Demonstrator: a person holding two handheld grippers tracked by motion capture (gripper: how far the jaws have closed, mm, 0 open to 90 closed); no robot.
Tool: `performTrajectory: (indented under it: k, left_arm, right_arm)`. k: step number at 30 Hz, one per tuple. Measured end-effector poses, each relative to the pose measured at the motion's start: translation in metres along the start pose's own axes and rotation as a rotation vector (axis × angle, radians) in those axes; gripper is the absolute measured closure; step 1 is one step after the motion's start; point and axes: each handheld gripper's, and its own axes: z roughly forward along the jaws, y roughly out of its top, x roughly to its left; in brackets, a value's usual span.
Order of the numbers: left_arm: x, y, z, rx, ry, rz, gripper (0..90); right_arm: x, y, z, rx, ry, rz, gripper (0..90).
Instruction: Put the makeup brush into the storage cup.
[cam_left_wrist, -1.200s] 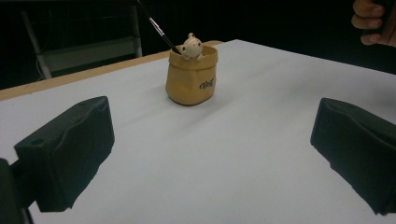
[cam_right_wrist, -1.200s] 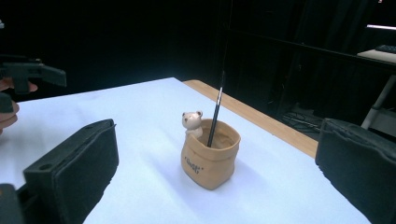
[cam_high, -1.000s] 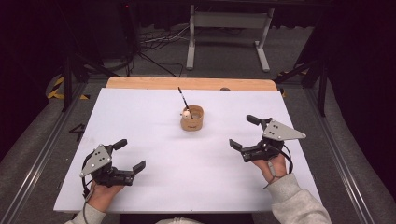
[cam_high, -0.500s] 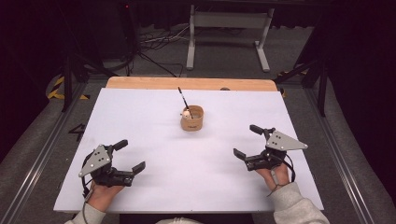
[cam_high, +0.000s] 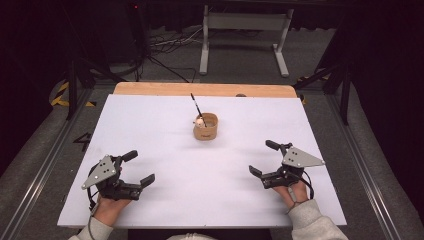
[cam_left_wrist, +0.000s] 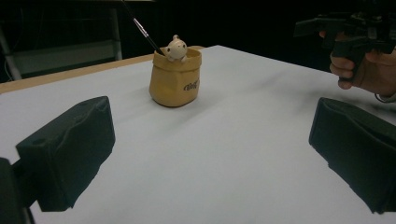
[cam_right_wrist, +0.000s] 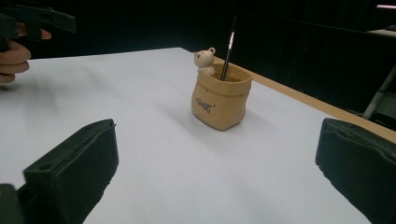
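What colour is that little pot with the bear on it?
The pot is tan yellow, with a cream bear on its rim; the left gripper view shows it best.

Right gripper (cam_high: 261, 159) has drawn back toward the person's edge of the table (cam_high: 150, 125) — now lower in the high view and farther from the pen pot (cam_high: 205, 126). Its jaws stand wide apart.

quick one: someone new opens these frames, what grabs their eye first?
Probably the small tan sack-shaped holder, alone near the table's far middle on the white sheet, with a little bear figure on its rim and a dark brush leaning out. Next, the left gripper and right gripper, jaws wide apart at the near corners, apart from the holder.
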Motion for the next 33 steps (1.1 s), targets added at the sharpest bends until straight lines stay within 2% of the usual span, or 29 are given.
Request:
performTrajectory:
  k: [6, 14, 15, 21, 23, 33]
  left_arm:
    - [0.002, -0.002, 0.0, 0.003, -0.008, 0.004, 1.2]
    - [0.004, -0.004, 0.0, 0.0, -0.02, 0.005, 1.5]
    - [0.005, -0.006, 0.001, -0.003, -0.02, 0.005, 1.5]
    - [0.006, -0.008, 0.002, -0.004, -0.023, -0.01, 1.5]
    - [0.006, -0.008, 0.002, -0.002, -0.024, -0.004, 1.6]
    - [0.005, -0.009, 0.003, -0.006, -0.025, 0.009, 1.7]
  right_arm:
    - [0.001, -0.005, 0.001, -0.01, 0.008, -0.005, 0.0]
    - [0.002, -0.019, 0.006, 0.014, 0.011, 0.022, 0.0]
    - [0.001, -0.021, 0.006, 0.022, -0.002, 0.025, 0.0]
    - [0.002, -0.023, 0.01, 0.044, 0.003, 0.033, 0.0]
    - [0.003, -0.023, 0.01, 0.054, 0.0, 0.025, 0.0]
    - [0.001, -0.023, 0.01, 0.046, -0.016, 0.054, 0.0]
